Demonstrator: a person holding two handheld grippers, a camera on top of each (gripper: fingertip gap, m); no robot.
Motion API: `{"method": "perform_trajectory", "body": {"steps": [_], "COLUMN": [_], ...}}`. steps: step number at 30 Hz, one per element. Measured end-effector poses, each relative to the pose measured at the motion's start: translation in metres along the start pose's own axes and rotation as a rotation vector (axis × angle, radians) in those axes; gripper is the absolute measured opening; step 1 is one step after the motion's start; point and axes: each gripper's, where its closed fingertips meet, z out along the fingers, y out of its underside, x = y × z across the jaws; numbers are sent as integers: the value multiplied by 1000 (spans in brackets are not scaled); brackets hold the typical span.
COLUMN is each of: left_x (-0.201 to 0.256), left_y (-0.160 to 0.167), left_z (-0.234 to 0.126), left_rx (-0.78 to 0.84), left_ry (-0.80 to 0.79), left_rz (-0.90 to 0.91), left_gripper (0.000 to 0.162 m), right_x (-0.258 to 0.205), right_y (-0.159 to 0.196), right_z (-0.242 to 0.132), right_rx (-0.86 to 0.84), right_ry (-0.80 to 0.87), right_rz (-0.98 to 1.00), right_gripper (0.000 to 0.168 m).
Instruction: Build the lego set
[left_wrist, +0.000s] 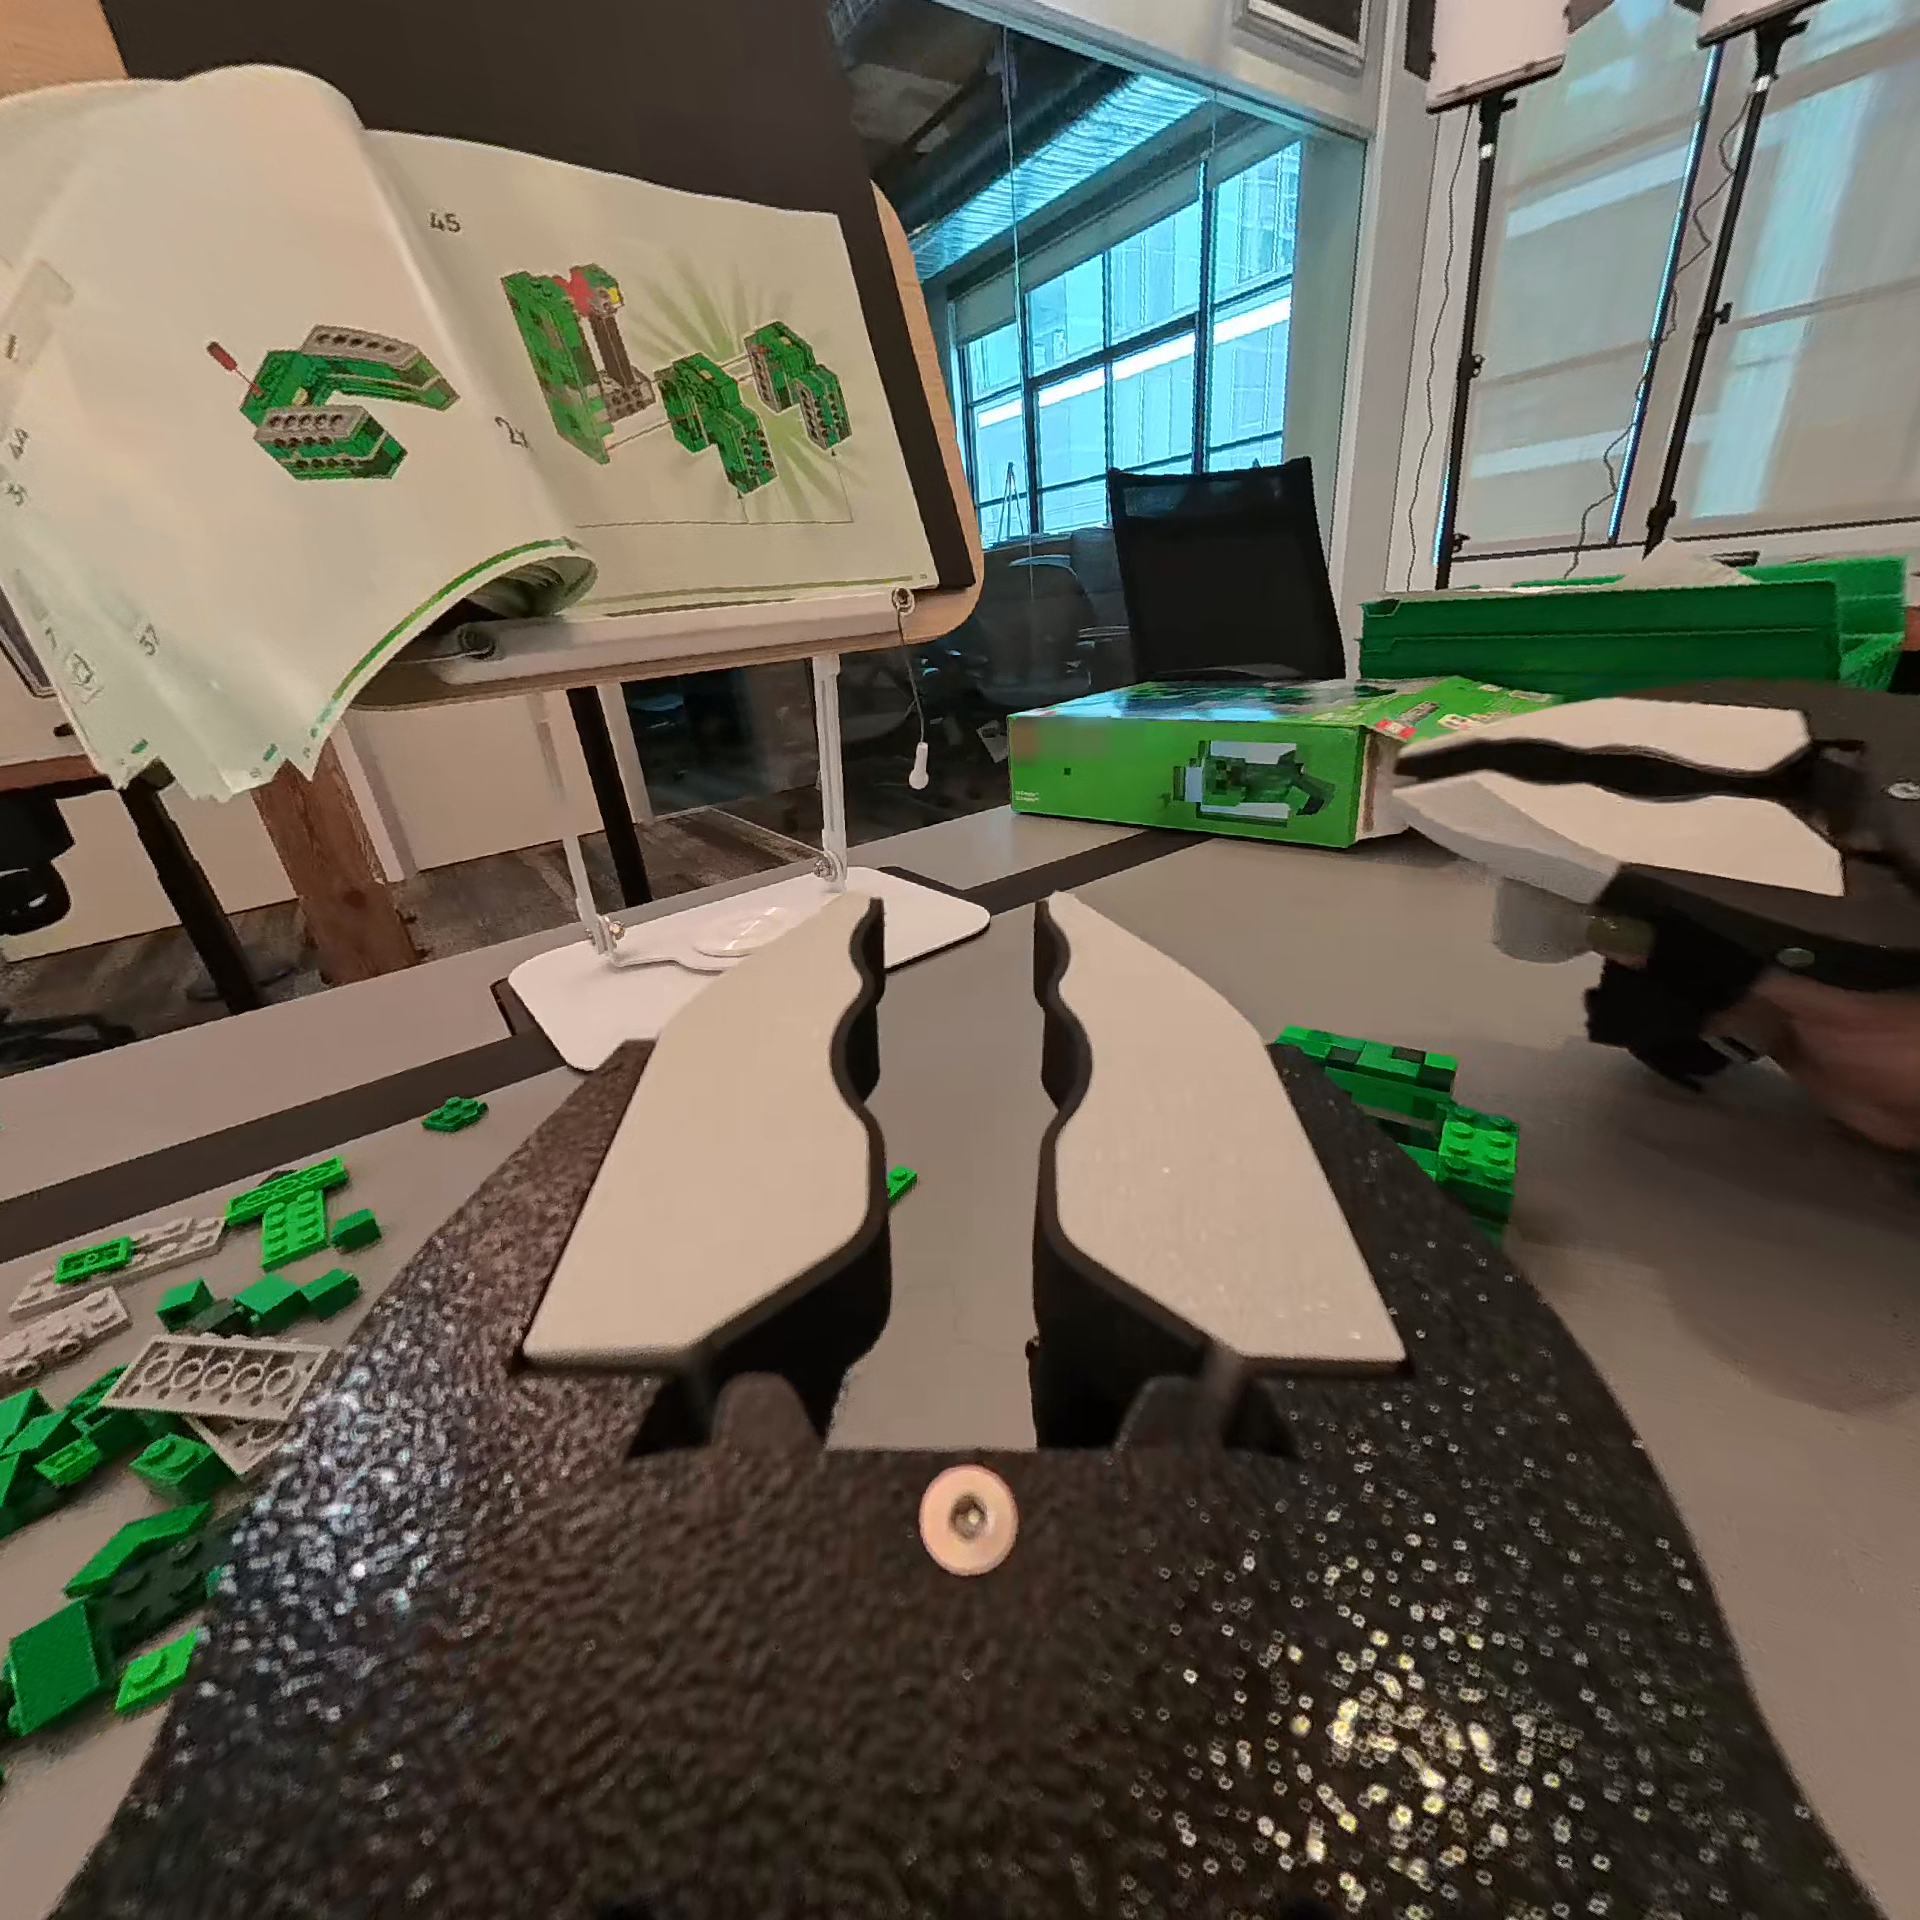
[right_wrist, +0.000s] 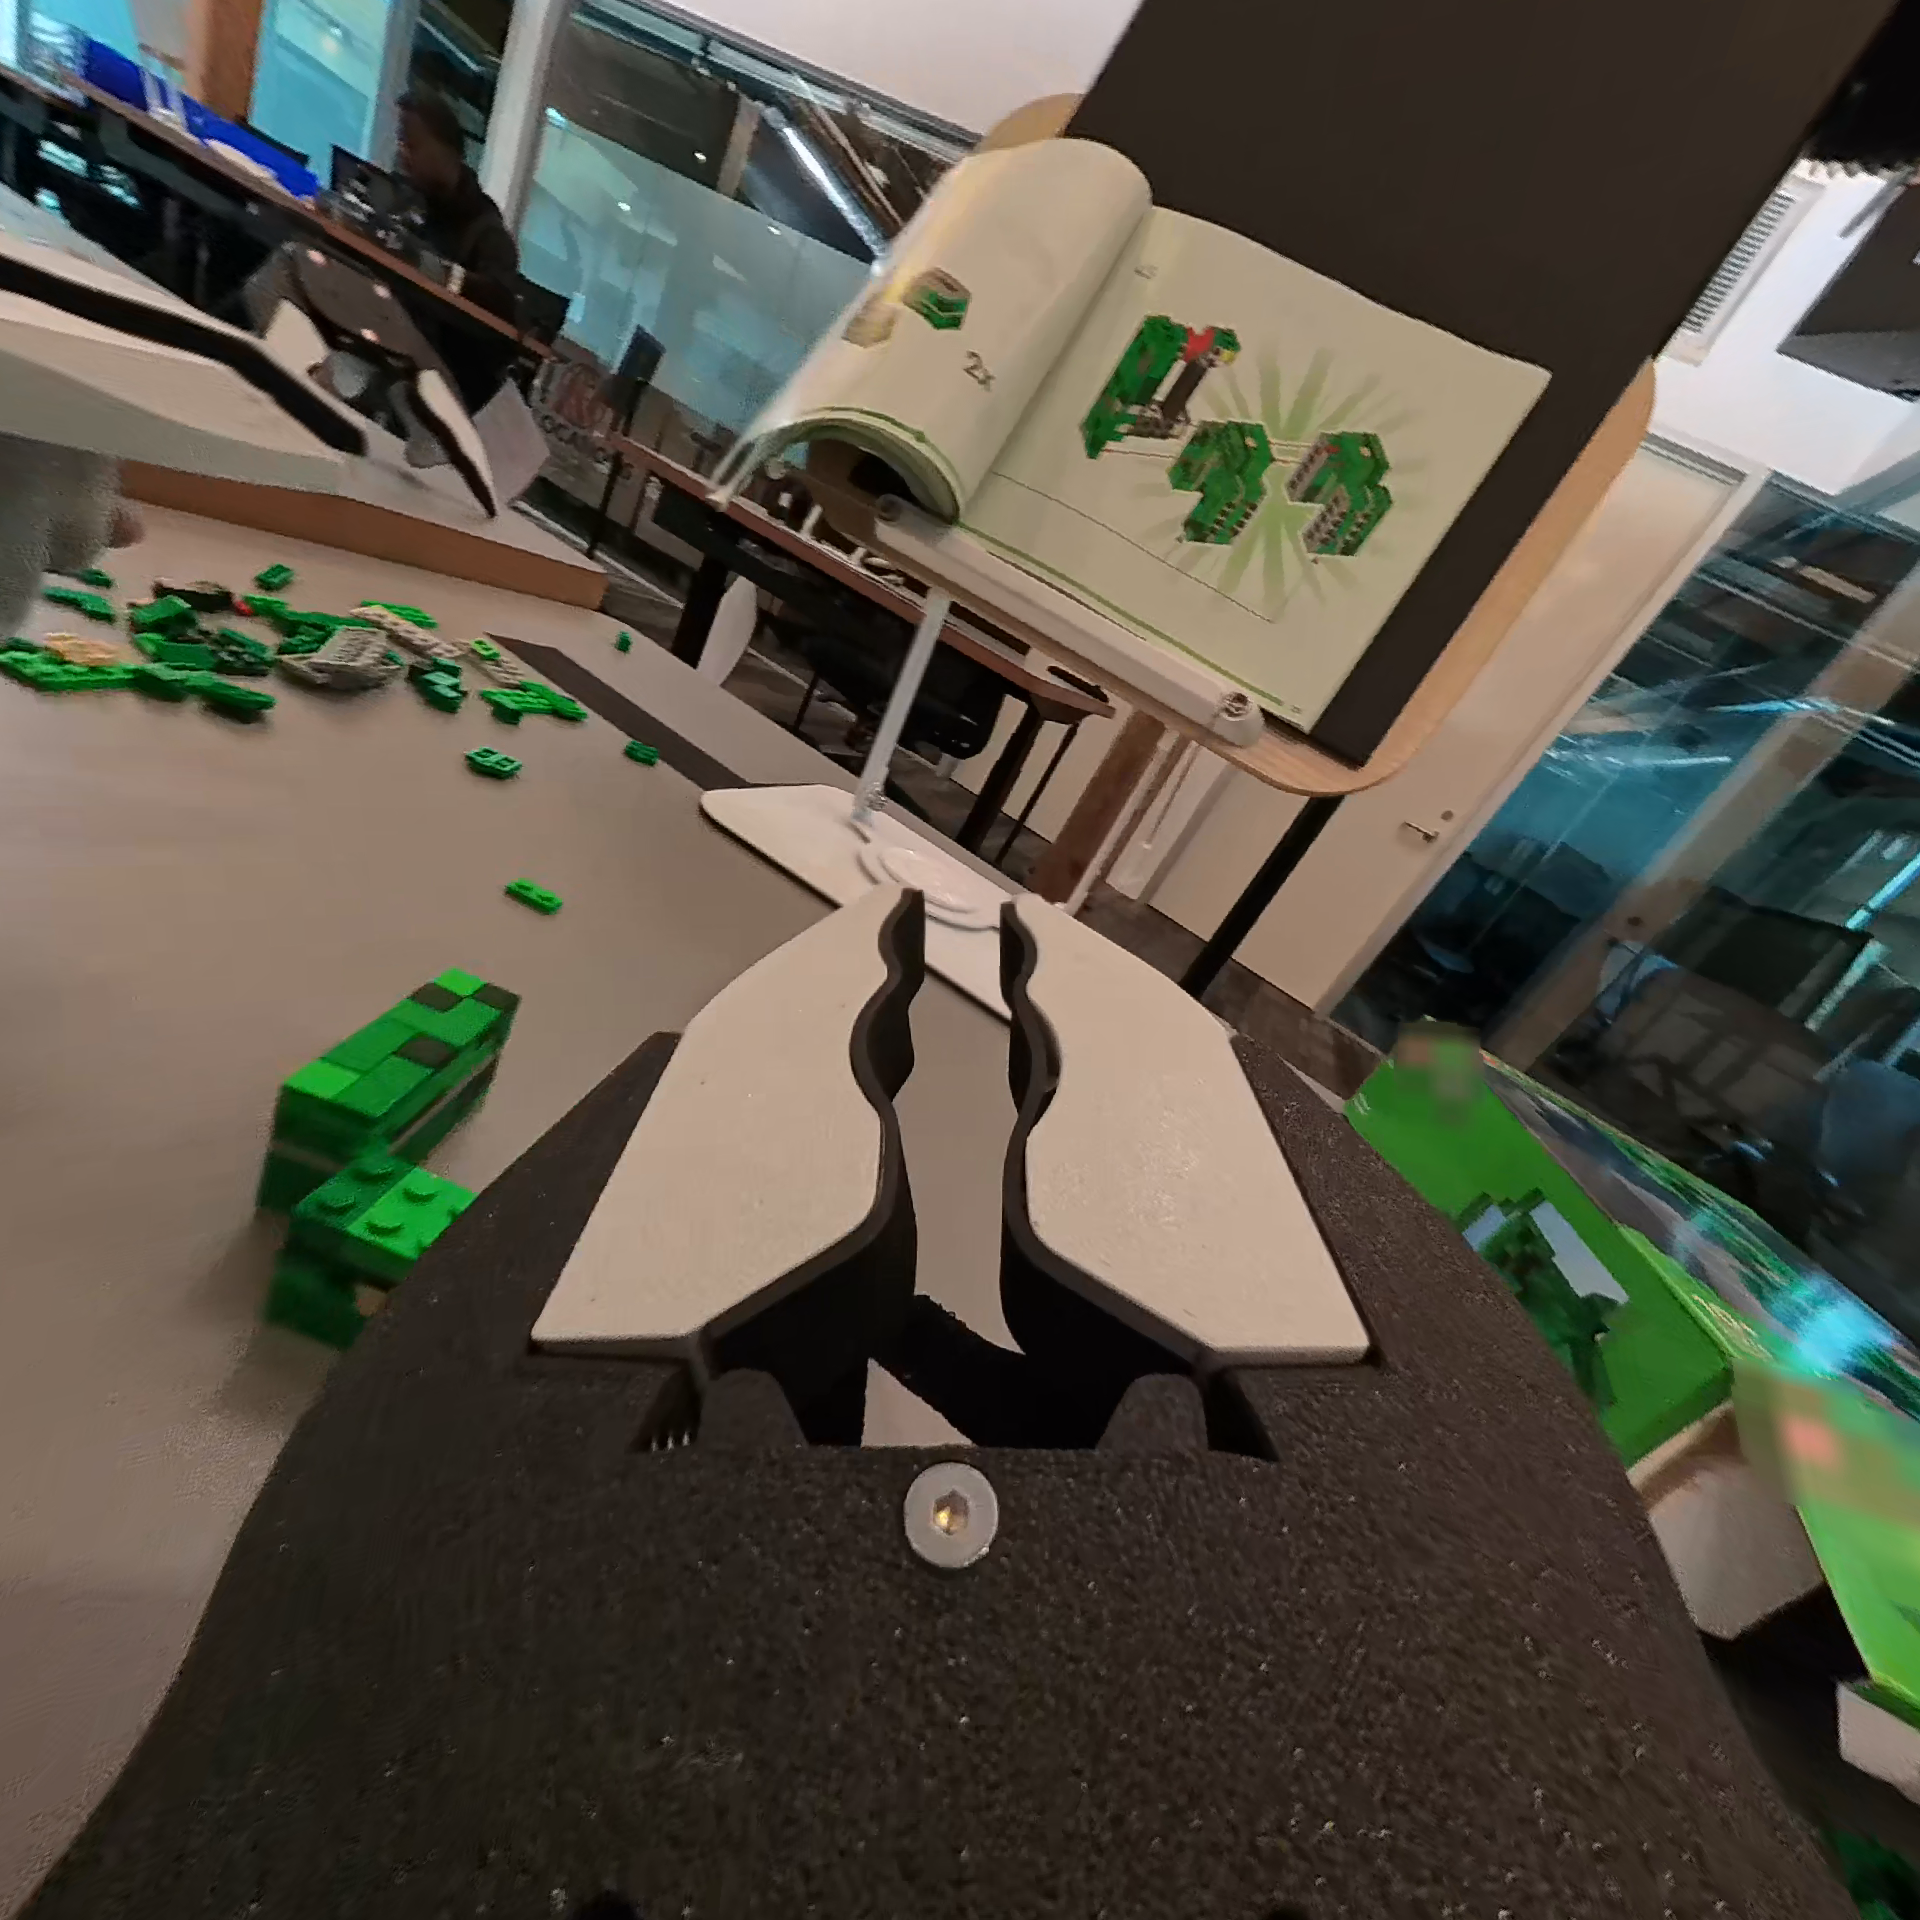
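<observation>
My left gripper (left_wrist: 958, 920) is open and empty, held above the grey table (left_wrist: 1558, 1351). A partly built green Lego assembly (left_wrist: 1439, 1127) lies on the table just right of it. My right gripper (right_wrist: 956, 909) is open by a narrow gap and empty, with the assembly (right_wrist: 390, 1122) to its lower left. The right gripper also shows in the left wrist view (left_wrist: 1401, 779), held by a hand above the assembly. Loose green and grey bricks (left_wrist: 208, 1299) lie at the left, and show in the right wrist view (right_wrist: 260, 644).
An open instruction booklet (left_wrist: 520, 395) rests on a white stand (left_wrist: 748, 935) at the table's far edge. The green Lego box (left_wrist: 1195, 769) lies at the back right, with green trays (left_wrist: 1610, 634) behind it. A person (right_wrist: 447, 208) sits at a distant desk. Some 15 cm of space lies between my two pairs of fingers.
</observation>
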Motion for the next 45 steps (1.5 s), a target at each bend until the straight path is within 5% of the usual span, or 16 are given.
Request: {"method": "perform_trajectory", "body": {"steps": [16, 20, 24, 28, 31, 33, 41, 45], "left_x": [8, 5, 3, 3, -1, -4, -16, -19], "left_y": [1, 1, 0, 0, -1, -2, -4, -5], "left_z": [2, 1, 1, 0, -2, -3, -7, -8], "left_rx": [3, 7, 10, 12, 12, 14, 17, 26], "left_ry": [30, 24, 22, 15, 0, -13, -53, -53], "left_rz": [48, 31, 35, 44, 66, 78, 115, 100], "left_gripper": [26, 25, 25, 25, 25, 25, 25, 26], "right_x": [-7, -34, -60, -69, -84, -96, -115, -114], "right_y": [-4, -16, -10, -6, 6, 14, 46, 49], "right_z": [5, -8, -21, -3, 3, 4, -4, -6], "right_rx": [19, -16, -345, -756, -943, -1008, -1189, -1195], "right_ry": [-41, -318, -692, -752, -752, -769, -720, -702], "right_rz": [-47, -149, -98, 166, 173, 151, 81, 77], "right_gripper": [14, 21, 24, 40, 39, 25, 34, 24]}}
